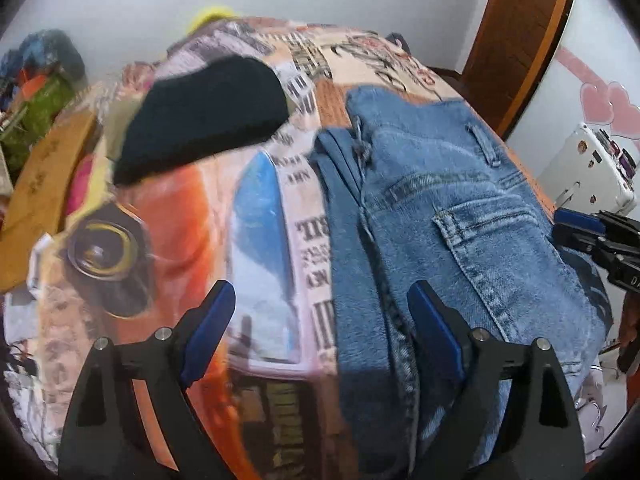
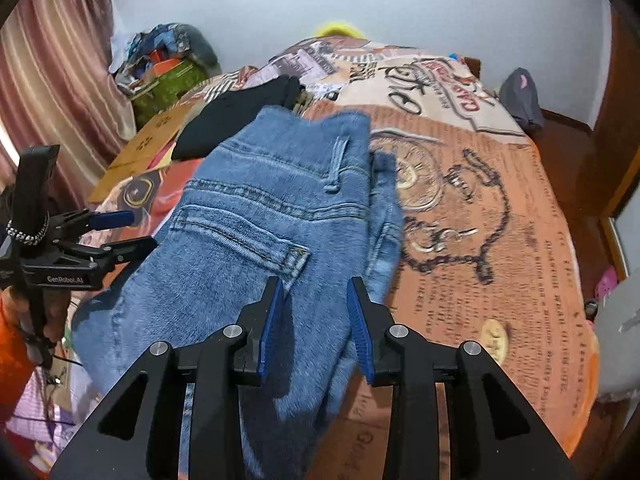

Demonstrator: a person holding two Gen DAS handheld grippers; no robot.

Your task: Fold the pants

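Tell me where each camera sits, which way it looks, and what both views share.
Left wrist view: sits on the left tool, looks down over the bed at the jeans and a black cloth; its own open fingers show, and the right tool at the right edge.
Right wrist view: sits on the right tool, looks down along the bed toward the wall; its fingers show, nothing gripped, and the left tool in a hand.
Shared: jeans, black cloth, bed, each other's tool.
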